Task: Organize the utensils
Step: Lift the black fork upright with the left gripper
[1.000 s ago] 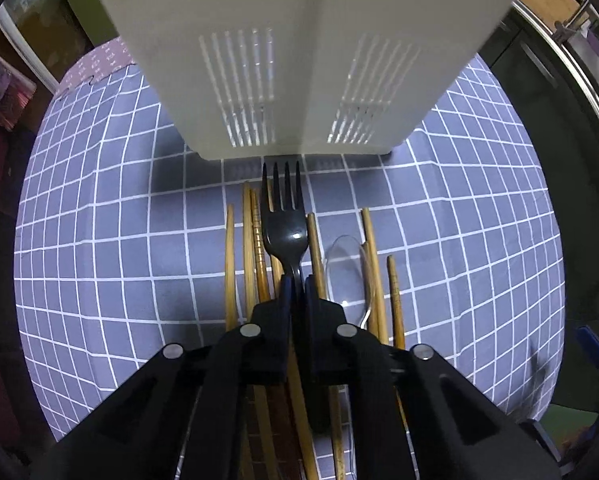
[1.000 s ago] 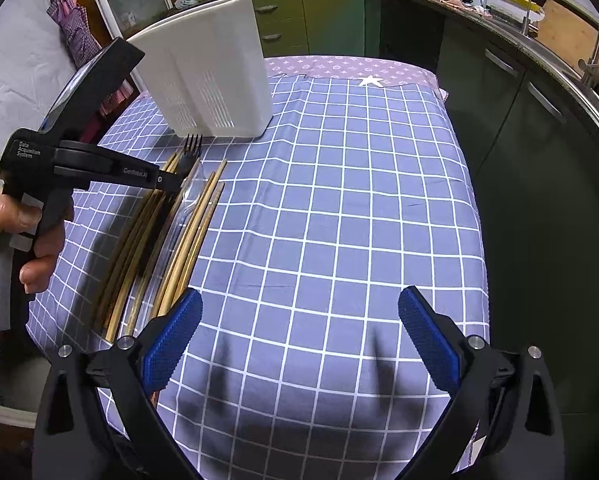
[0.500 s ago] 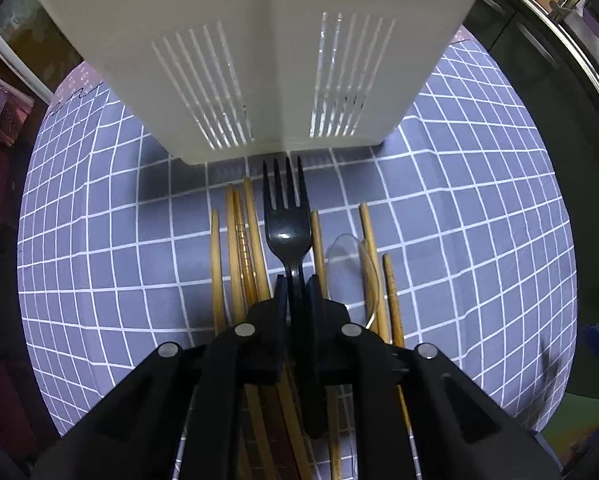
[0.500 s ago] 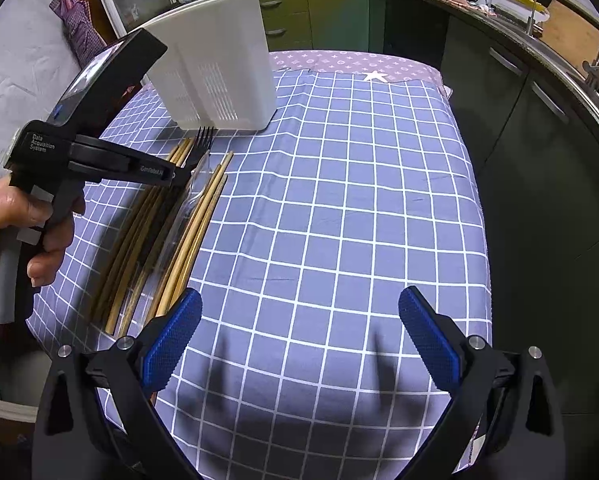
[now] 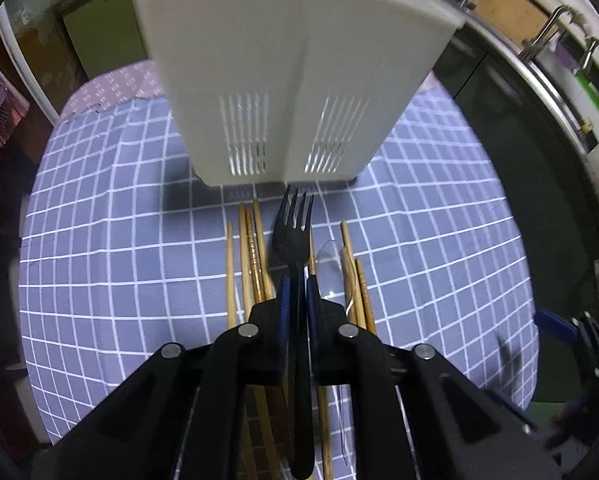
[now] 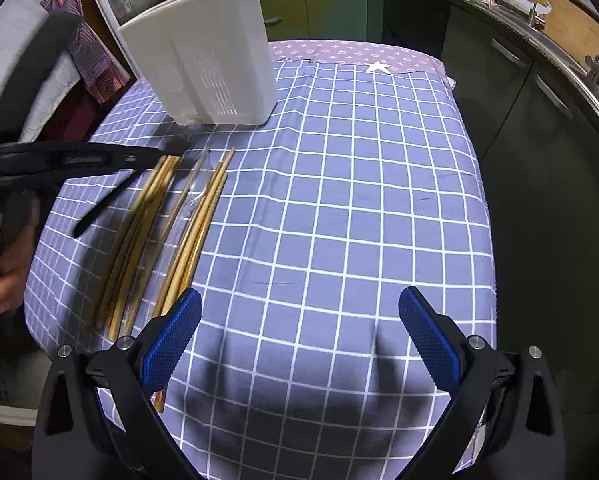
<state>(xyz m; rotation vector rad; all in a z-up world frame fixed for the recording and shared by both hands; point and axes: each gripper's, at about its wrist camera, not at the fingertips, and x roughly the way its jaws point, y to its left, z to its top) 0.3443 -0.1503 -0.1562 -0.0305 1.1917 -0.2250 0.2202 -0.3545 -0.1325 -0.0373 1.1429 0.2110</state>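
Left hand-held gripper (image 5: 295, 296) clamped on black fork (image 5: 293, 228), tines pointing at base of white utensil caddy (image 5: 295, 80), fork raised above wooden chopsticks (image 5: 255, 256) and clear spoon (image 5: 331, 268). Chopsticks and spoon lying side by side on checked worktop (image 6: 339, 200), just in front of caddy. Right hand-held gripper (image 6: 299, 336) spread wide, holding nothing, above near edge of worktop.

Your left wrist view looks along its tongs (image 5: 295, 296), low and close over the table (image 5: 99, 240) with its blue checked cloth, facing the white slotted plastic utensil caddy (image 5: 295, 80) that fills its upper half. Your right wrist view sits higher and farther back, looking down the table's length. Both share the caddy (image 6: 203, 64) and the bundle of wooden chopsticks (image 6: 187, 240).
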